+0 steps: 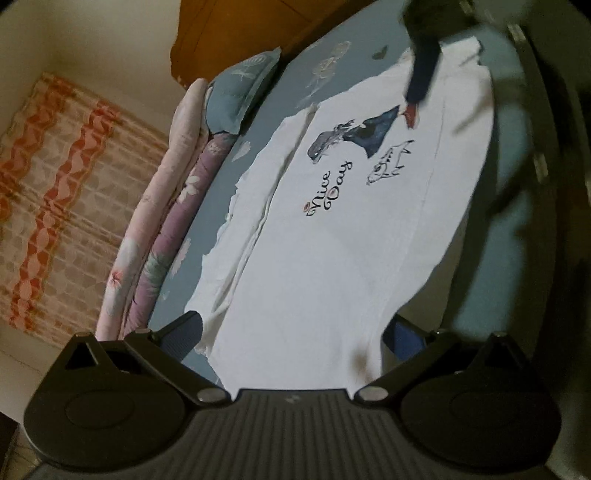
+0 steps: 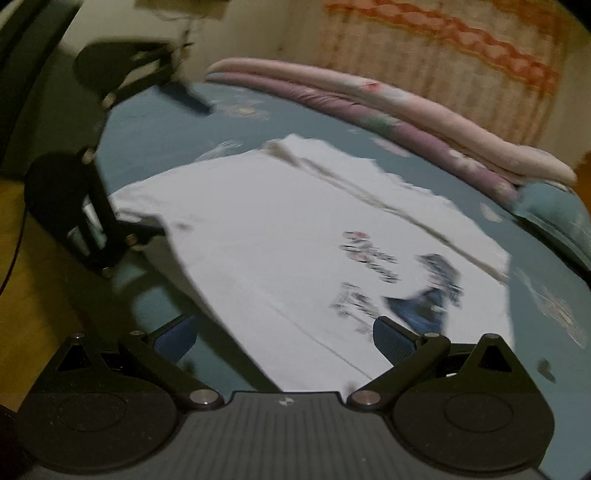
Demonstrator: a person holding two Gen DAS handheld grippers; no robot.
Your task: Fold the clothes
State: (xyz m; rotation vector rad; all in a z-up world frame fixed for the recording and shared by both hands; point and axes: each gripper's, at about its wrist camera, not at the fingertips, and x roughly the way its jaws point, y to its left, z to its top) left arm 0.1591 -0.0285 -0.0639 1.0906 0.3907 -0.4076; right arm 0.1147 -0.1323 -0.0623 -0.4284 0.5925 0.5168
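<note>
A white T-shirt (image 1: 332, 240) with a "Nice Day" print lies flat, print up, on the blue bed sheet (image 1: 266, 96). One long side shows folded layers. My left gripper (image 1: 293, 336) is open wide just above the shirt's near end, with the cloth between its fingers but not pinched. A blurred finger (image 1: 421, 70) of my right gripper hangs over the far end near the print. In the right wrist view my right gripper (image 2: 284, 339) is open over the T-shirt (image 2: 258, 240), and the left gripper (image 2: 170, 162) stands open at the far end, its lower finger (image 2: 147, 230) at the hem.
Folded pink and purple quilts (image 1: 159, 229) and a blue pillow (image 1: 240, 92) line the far side of the bed. An orange-patterned curtain (image 1: 66, 192) hangs beyond them, and brown wooden furniture (image 1: 236, 33) stands at the head. Wooden floor (image 2: 33, 288) shows beside the bed.
</note>
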